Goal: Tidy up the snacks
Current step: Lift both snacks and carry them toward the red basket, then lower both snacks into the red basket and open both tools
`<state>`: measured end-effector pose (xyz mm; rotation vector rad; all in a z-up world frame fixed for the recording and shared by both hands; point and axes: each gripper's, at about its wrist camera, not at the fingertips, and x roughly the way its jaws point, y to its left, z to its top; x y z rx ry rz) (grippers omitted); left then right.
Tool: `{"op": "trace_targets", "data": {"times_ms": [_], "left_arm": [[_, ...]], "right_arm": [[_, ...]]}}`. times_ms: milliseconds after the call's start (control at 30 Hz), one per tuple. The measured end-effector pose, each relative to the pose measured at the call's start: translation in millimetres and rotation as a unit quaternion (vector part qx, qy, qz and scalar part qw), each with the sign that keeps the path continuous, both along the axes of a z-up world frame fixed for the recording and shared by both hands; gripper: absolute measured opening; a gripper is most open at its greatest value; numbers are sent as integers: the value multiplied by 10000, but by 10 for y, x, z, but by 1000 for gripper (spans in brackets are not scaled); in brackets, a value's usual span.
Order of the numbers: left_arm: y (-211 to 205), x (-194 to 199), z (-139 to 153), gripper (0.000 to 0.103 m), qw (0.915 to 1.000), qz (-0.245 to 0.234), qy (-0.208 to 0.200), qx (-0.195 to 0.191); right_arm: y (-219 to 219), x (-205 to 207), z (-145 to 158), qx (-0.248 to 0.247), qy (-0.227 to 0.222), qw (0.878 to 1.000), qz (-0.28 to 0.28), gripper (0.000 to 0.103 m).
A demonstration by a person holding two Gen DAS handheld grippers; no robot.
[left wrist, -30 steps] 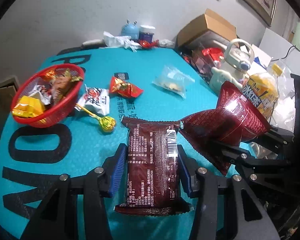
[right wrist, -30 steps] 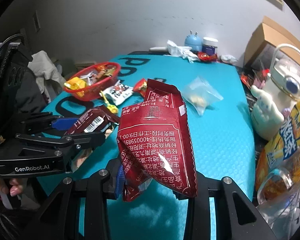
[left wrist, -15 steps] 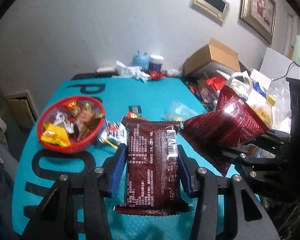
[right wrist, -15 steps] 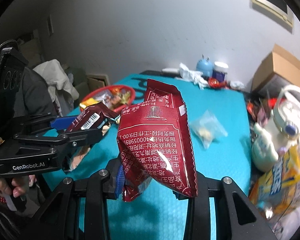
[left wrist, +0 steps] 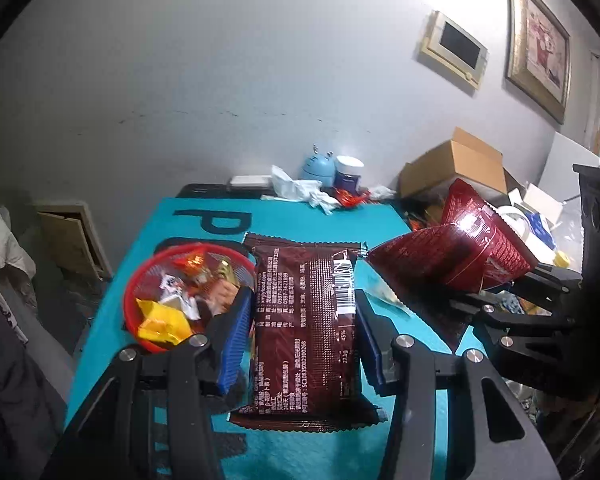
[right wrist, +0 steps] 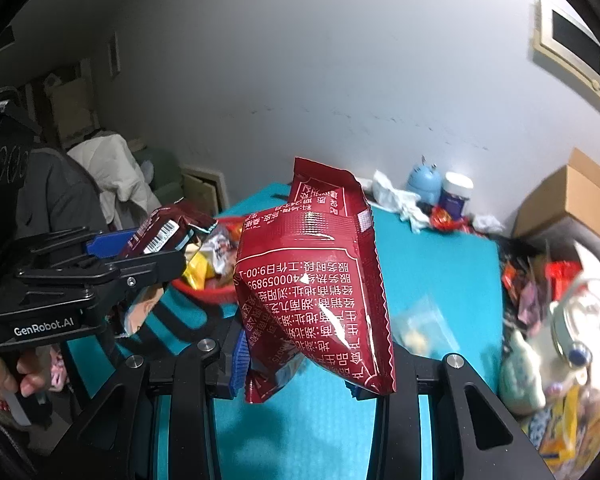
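Note:
My left gripper [left wrist: 304, 340] is shut on a dark brown snack packet [left wrist: 304, 320] and holds it in the air above the teal table [left wrist: 284, 220]. My right gripper [right wrist: 300, 364] is shut on a red snack bag [right wrist: 316, 280], also held above the table. In the left wrist view the red bag [left wrist: 452, 256] and the right gripper [left wrist: 532, 308] are to the right. In the right wrist view the brown packet [right wrist: 160, 232] and the left gripper [right wrist: 100, 276] are to the left. A red basket [left wrist: 156, 288] of small snacks sits on the table's left side.
A clear bag of snacks [right wrist: 420, 328] lies on the table's right side. A blue figure [left wrist: 318, 166], a jar [left wrist: 348, 170] and crumpled tissue [left wrist: 300, 192] stand at the far edge. A cardboard box [left wrist: 456, 166], a white kettle [right wrist: 580, 320] and snack clutter crowd the right.
Both grippers have risen and tilted upward with their packets. More of the wall shows and the table sits lower in both views. The lollipop and small packets beside the basket are now hidden.

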<state>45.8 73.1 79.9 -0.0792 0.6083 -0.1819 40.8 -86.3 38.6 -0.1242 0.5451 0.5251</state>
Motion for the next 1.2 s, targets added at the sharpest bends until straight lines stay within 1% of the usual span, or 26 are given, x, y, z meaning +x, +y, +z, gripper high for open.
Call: {"op": "trace_targets", "data": {"times_ms": [333,567,700,933,1100,1200], "left_arm": [[401,272,79,48,9991,406,-123,52],[691,496,59,48,9972,720,-140,127],[826,640,-4,48,9959,884,-69,166],[999,862,-139,48,9945,1026,139,184],[1095,1043,-305,48,9933,1084,391,132],[1157,1135,-419,48,9920,1137,537,58]], "right_arm": [[366,381,125,-101,-123,9996,230,37],[642,671,79,-246,-122,9989,391,37],[778,822,33,-360,-115,9983,433,37],[977,1035,-52,-457,-43,9973,572,37],[1123,1153,-157,-533,77,9966,624,37],[1194,1201,-212,-682,81,9958,606,37]]}}
